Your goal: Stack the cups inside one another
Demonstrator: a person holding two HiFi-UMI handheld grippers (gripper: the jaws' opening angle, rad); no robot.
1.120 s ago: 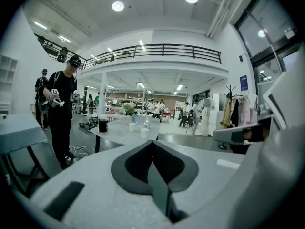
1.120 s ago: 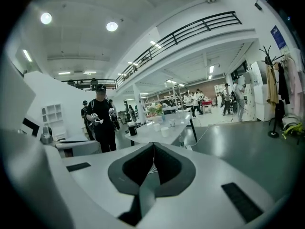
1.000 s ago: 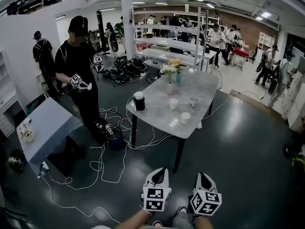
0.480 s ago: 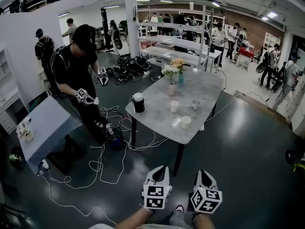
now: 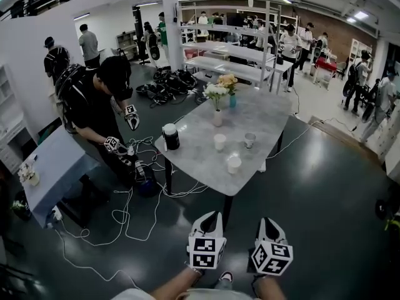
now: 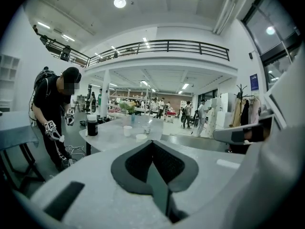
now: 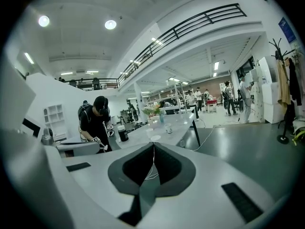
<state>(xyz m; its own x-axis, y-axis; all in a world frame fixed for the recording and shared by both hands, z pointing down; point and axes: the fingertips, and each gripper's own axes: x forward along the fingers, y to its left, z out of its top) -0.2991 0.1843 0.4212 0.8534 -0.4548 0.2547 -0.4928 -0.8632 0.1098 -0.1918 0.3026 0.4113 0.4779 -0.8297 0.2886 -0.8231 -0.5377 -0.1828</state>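
Observation:
Three cups stand on the grey marble table [image 5: 262, 114]: a white cup [image 5: 219, 142], a clear cup [image 5: 249, 140] and a second white cup [image 5: 234, 163] near the front edge. Both grippers are low in the head view, over the dark floor and well short of the table. My left gripper [image 5: 212, 217] is shut and holds nothing. My right gripper [image 5: 267, 222] is shut and empty too. In the left gripper view the cups [image 6: 127, 130] show small, beyond the closed jaws. The right gripper view has them far off [image 7: 168, 128].
A black jar with a white lid [image 5: 170, 136] and two flower vases [image 5: 217, 114] share the table. A person in black [image 5: 94, 114] bends over beside a small grey table [image 5: 56, 167]. Cables [image 5: 134, 211] lie on the floor at the left. Shelving and several people fill the background.
Both grippers have moved forward together, still shut, and the table now sits closer and a little further left in the head view. The person in black has bent lower.

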